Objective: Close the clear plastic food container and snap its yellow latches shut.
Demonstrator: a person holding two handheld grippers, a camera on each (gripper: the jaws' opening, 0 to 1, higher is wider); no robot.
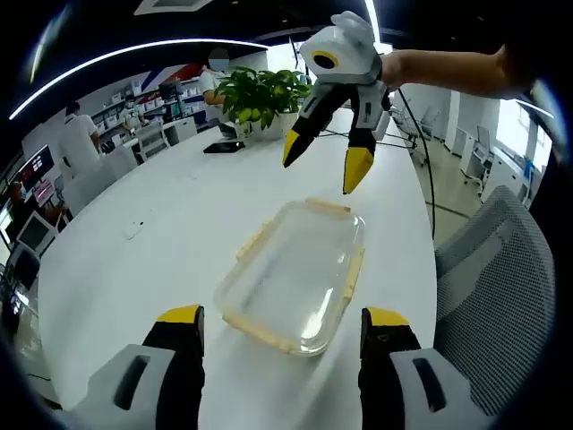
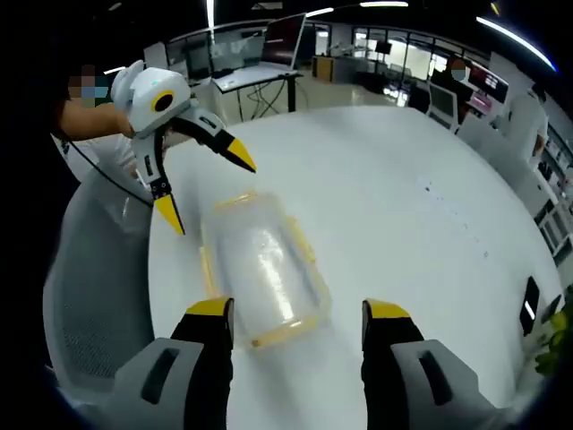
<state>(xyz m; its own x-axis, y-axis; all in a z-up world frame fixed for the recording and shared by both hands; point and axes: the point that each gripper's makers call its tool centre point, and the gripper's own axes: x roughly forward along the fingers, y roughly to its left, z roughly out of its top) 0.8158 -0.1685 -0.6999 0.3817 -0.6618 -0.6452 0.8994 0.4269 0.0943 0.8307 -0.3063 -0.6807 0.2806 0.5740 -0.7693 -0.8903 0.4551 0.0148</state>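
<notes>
You are at the approach, with nothing gripped yet. The clear container (image 1: 294, 276) sits on the white surface (image 1: 161, 224) near its edge, beside the grey mesh chair (image 1: 501, 296), its lid apparently resting on top and the yellow latches (image 1: 354, 269) seemingly not snapped; the plastic is too glassy to be sure the lid is fully seated.

Your left tongs (image 1: 281, 330) are wide open and empty, poised just short of the container's near short end. Your right tongs (image 2: 297, 321) are likewise spread wide, holding nothing, at the opposite short end.

The container's long axis runs from one pair of tongs towards the other, with latches along both long sides and at the ends.

Next, I judge, you press the lid down flat, then pinch each latch against the rim until it clicks.
</notes>
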